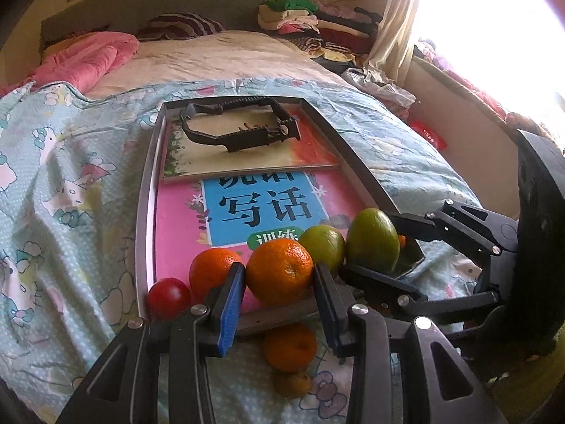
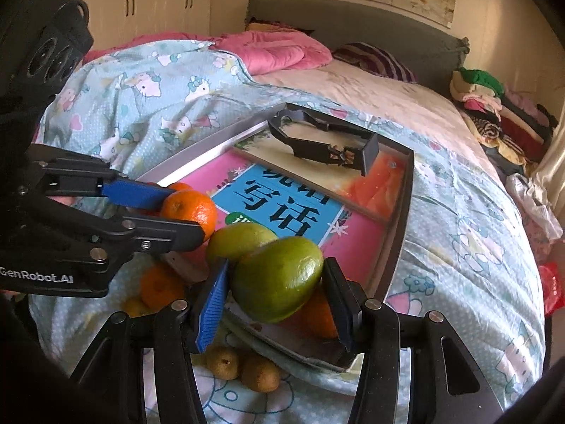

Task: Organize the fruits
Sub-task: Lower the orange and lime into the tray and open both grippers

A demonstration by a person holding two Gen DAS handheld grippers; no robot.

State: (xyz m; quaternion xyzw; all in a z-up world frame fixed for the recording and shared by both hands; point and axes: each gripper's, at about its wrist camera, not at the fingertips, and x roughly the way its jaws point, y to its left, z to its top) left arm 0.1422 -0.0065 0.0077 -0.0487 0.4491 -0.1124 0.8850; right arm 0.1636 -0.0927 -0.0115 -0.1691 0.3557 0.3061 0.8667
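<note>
Both grippers angled down over the near end of the tray (image 1: 146,190) on the bed (image 1: 53,176). The left gripper (image 1: 279,279) was clamped on an orange (image 1: 279,270) above the tray's edge; the right gripper (image 2: 277,291) was clamped on a mango (image 2: 279,279) just beside it. A tomato (image 1: 168,296), another orange (image 1: 208,268) and a lime (image 1: 323,247) sat alongside.
</note>
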